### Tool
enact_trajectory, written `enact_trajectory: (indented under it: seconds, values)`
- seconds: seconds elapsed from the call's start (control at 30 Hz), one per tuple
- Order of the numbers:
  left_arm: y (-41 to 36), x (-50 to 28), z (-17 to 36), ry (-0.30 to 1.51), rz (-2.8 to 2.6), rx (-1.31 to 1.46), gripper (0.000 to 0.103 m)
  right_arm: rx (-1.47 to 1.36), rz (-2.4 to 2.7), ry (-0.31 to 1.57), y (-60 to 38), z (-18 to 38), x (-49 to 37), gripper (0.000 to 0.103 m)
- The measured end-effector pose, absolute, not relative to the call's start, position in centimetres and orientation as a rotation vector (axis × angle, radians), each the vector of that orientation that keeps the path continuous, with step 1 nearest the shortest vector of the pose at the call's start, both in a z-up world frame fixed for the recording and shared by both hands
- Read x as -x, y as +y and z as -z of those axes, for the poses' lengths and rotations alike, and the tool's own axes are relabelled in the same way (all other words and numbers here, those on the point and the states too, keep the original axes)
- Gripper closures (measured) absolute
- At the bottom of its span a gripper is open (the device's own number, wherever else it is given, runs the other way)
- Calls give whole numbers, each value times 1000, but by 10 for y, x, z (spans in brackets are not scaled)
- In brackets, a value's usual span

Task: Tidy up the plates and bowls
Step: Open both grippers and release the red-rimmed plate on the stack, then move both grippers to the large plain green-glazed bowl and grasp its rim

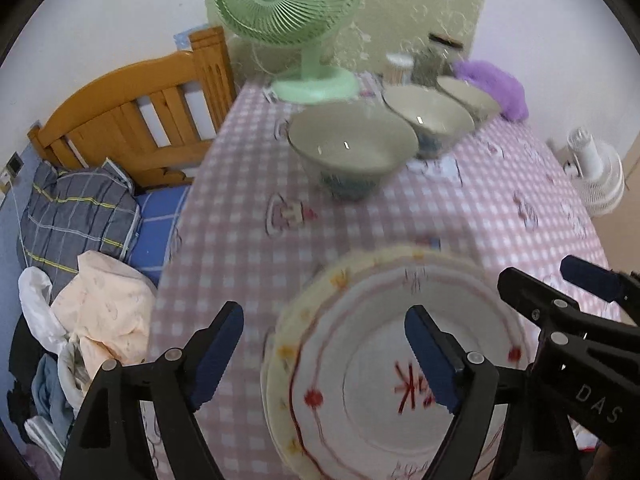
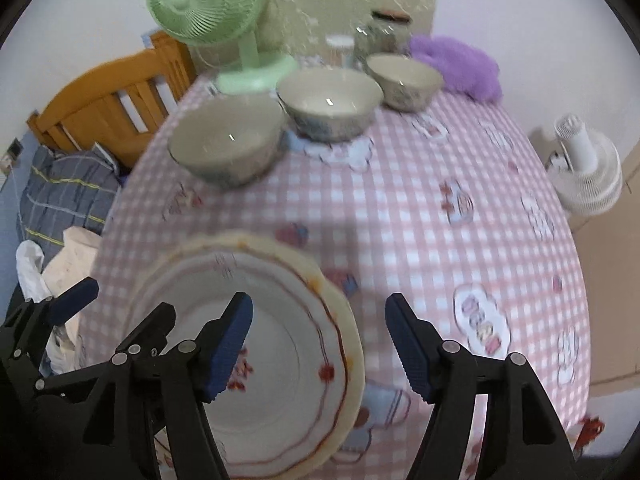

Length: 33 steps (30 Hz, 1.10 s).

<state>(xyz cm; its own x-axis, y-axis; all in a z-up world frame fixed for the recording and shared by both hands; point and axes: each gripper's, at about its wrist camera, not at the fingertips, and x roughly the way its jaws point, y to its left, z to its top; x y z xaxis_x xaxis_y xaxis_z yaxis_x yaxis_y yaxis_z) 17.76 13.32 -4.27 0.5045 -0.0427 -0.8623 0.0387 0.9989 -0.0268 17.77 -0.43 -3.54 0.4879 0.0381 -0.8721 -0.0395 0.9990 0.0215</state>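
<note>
Both tongs spread wide, nothing pinched: left tongs [image 1: 324, 352], right tongs [image 2: 320, 344]. Plate stack [image 1: 360, 380] sits at the near edge of the desk [image 1: 240, 220], two plates by the look of it, a smaller white one nested on a larger cream one. Left tongs straddle its left rim, right tongs its right rim. Three bowls stand in a row at the far side, well apart from the plates: large bowl [image 2: 224, 148], middle bowl [image 2: 328, 100] just beside it, small bowl [image 2: 404, 76] farthest right. Green fan [image 2: 208, 4] and purple cloth [image 2: 460, 64] behind them.

Step in hand, likely: grip the plates or go for the bowls to nest them. To do it well, if nesting, go small into middle into large. Pinch a bowl by its rim wall, one finger inside, one outside; lift straight up; lower centred, no dropping. Frames are blurred, so slow down before closing. Keep plates away from the desk edge, they sit close to it
</note>
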Motion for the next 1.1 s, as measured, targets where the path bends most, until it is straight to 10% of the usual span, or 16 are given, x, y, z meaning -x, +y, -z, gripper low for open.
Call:
enact_trajectory:
  seconds: [0.63,1.1]
  values:
    - [156,-296,50,965,-93,74,20,-112,-143,976,13,41,-316,32]
    - [146,-340,87,1025,-69,58,59,-114,-121,1058,23,83,-366,78]
